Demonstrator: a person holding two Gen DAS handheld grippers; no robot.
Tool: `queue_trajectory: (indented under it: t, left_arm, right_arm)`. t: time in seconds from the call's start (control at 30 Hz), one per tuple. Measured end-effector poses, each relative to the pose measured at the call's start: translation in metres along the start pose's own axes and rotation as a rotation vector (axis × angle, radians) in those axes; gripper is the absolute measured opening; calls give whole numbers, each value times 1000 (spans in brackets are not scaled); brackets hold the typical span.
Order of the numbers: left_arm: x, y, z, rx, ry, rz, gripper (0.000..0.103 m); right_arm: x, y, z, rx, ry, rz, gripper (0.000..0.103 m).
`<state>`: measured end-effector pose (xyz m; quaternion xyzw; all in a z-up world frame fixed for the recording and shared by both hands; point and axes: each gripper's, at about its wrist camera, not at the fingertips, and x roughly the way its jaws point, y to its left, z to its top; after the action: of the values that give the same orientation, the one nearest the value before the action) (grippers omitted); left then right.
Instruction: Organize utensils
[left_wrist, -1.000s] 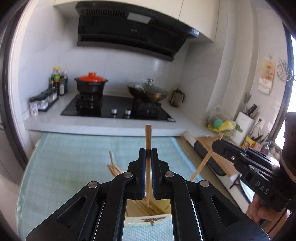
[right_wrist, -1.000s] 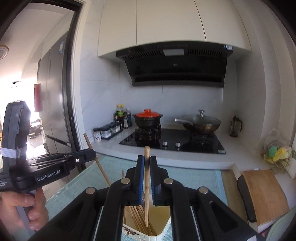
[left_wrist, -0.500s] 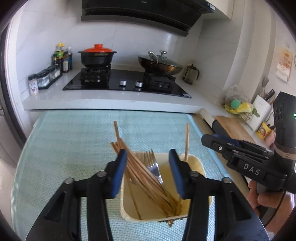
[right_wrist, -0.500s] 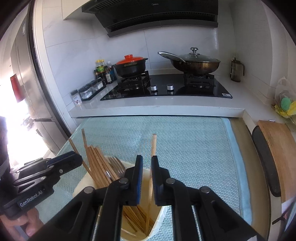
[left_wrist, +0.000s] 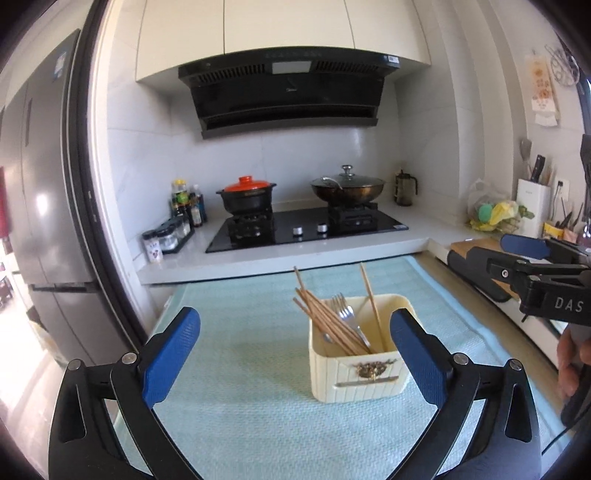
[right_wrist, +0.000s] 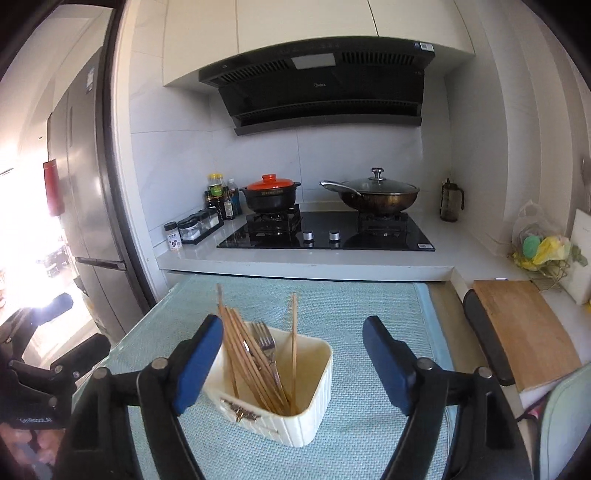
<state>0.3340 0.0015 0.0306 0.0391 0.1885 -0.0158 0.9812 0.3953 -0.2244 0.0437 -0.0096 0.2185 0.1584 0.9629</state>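
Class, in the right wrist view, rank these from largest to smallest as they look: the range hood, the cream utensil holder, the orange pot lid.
1. range hood
2. cream utensil holder, though nearness to the camera enlarges it
3. orange pot lid

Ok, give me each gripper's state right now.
Left gripper: open, holding nothing; its jaws have just been opening.
Right gripper: open, holding nothing; its jaws have just been opening.

The holder (left_wrist: 356, 373) stands on the mat (left_wrist: 236, 398) before the stove (left_wrist: 306, 229), with chopsticks (left_wrist: 325, 321) and a fork (left_wrist: 345, 317) in it, cutting board (right_wrist: 524, 328) to its right.
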Motion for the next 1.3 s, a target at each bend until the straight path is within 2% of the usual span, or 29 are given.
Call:
queue_trajectory:
  t: [0.23,0.3,0.37,0.47,0.67,0.8,1.3]
  left_arm:
    - [-53,0,-23,-26,68,75,103]
    - [-68,0,-30,-30,70,108,103]
    - [-80,0,-36,-35,93,126,103]
    - [-96,4,-44,-53,138,95,103]
    - [-135,10,-56,-94,165,44,103]
    - [-151,14,-59,-110,172,52,103]
    - [-164,8,-59,-115,173,52,103]
  right_arm:
    - [-79,40,-29,-67,-37,-31,93]
    - [-97,49,-37,-76,-32,-35,102]
    - [-114,56,-45,-72,-38,-42,103]
    - [-134,65,-58,-57,-15,-56,103]
    - [-170,92,-74,-90,14,-52,103]
    - [-189,103,-79,-83,16,-47,103]
    - [-214,110,-83,-65,24,-38,103]
